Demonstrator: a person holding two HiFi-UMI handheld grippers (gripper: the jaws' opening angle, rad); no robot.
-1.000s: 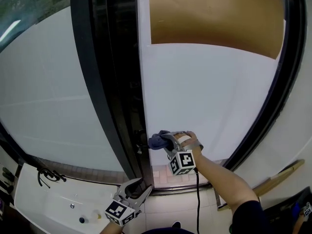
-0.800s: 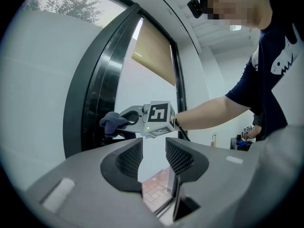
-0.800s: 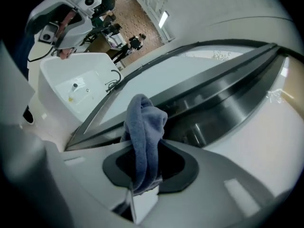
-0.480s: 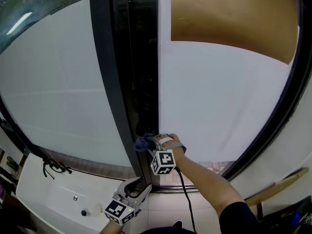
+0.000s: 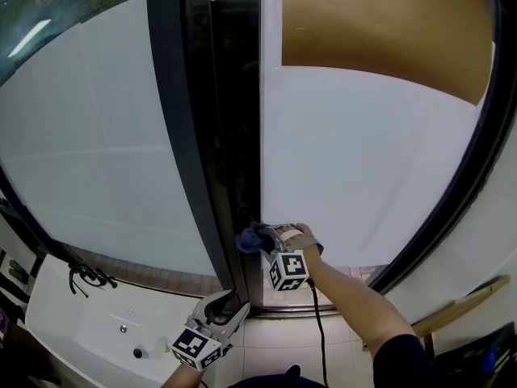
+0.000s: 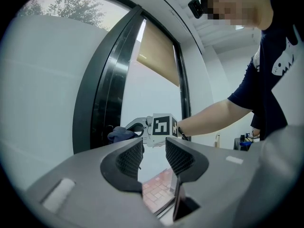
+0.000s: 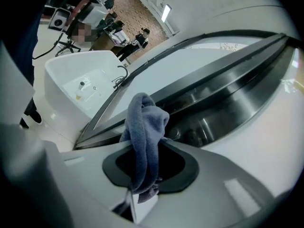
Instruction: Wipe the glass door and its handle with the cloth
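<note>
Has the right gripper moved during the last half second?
Yes. The right gripper with the cloth shifted right, off the dark frame toward the glass.

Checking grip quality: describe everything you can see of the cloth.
The cloth is blue-grey, soft and fleecy-looking, bunched into a thick fold. The right gripper is shut on it: the lower part is pinched between the jaws, a short end hangs below, and the rounded bulk sticks out past the tips. It sits low at the edge of the dark door frame, beside the frosted glass panel; actual contact cannot be confirmed.
</note>
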